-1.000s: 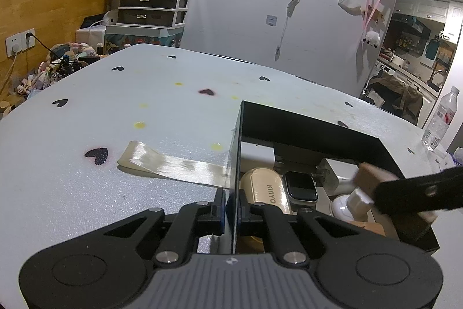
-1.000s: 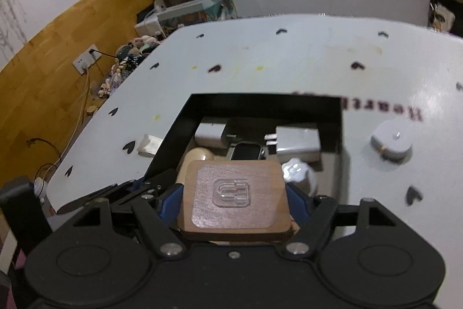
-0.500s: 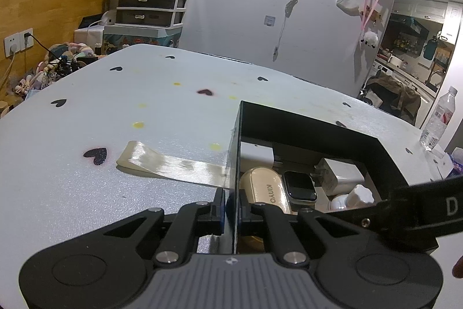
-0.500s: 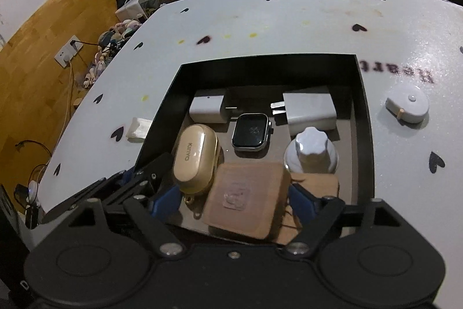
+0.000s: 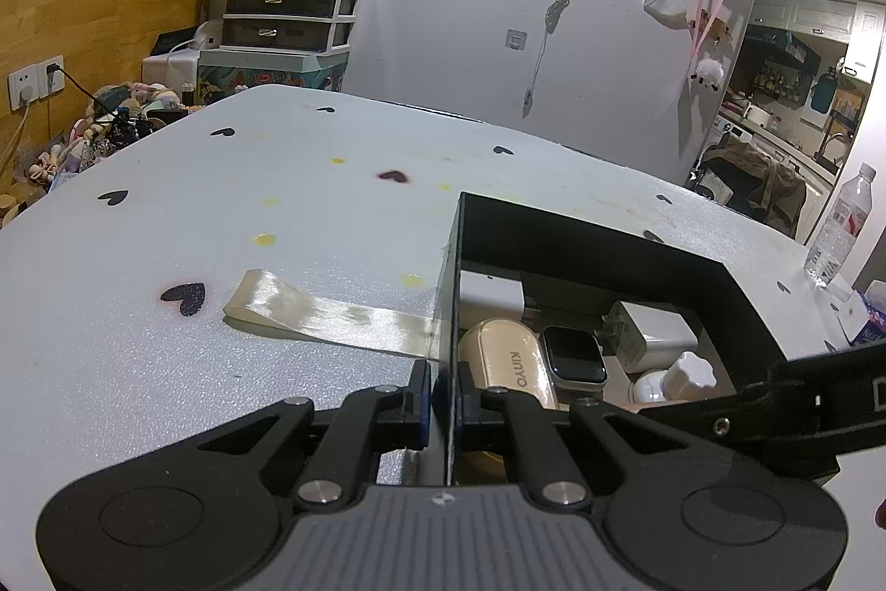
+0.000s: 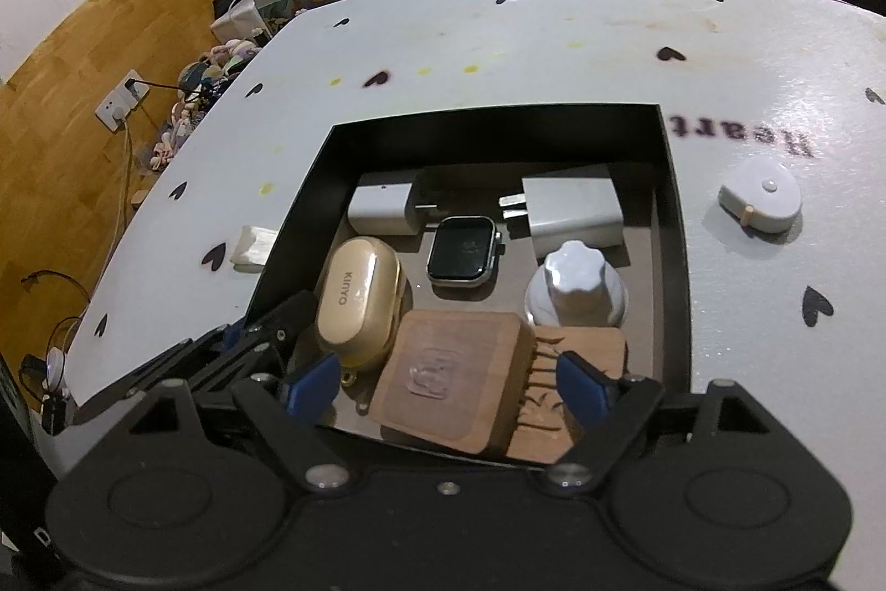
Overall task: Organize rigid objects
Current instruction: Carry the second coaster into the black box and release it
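My left gripper (image 5: 447,397) is shut on the left wall of the black box (image 5: 609,253). Over the box's near end, my right gripper (image 6: 448,386) has its jaws opening. Its blue pads (image 6: 310,386) stand clear of the wooden block (image 6: 448,369), which lies between them on the box floor, partly over a carved wooden piece (image 6: 581,353). Also in the box are a gold earbud case (image 6: 360,303), a smartwatch (image 6: 462,250), two white chargers (image 6: 576,209) (image 6: 382,209) and a white knob-topped bottle (image 6: 576,286). The right gripper's black finger (image 5: 803,402) crosses the left wrist view.
A white tape measure (image 6: 761,198) lies on the white heart-printed table (image 6: 498,54), right of the box. A strip of clear tape (image 5: 332,311) runs from the box's left wall. A water bottle (image 5: 839,225) stands at the far right edge.
The wooden block was in my right gripper above the box; it now lies inside the box and the jaws have spread away from it. The left gripper has not moved.
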Demonstrator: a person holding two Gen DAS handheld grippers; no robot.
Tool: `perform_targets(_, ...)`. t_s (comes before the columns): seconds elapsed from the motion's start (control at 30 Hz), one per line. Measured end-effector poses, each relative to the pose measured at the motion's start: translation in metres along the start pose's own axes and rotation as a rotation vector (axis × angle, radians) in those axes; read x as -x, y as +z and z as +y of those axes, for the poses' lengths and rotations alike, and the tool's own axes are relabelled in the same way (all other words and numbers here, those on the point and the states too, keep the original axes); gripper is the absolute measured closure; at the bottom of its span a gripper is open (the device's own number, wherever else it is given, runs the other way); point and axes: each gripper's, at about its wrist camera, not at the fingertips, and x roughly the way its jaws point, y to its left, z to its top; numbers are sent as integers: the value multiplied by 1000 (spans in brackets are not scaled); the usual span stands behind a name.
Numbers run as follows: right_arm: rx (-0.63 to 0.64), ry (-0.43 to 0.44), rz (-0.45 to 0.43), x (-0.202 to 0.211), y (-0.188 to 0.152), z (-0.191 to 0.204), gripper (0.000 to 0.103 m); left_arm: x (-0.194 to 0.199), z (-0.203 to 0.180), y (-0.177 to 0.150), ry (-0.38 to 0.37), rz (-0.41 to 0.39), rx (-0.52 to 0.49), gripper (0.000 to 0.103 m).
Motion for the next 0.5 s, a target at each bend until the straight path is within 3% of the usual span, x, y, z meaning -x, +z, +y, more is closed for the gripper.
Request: perform_targets(0.5, 48, -17, -74, 27, -5, -3, 9, 0, 1, 0, 0, 0, -1, 95)
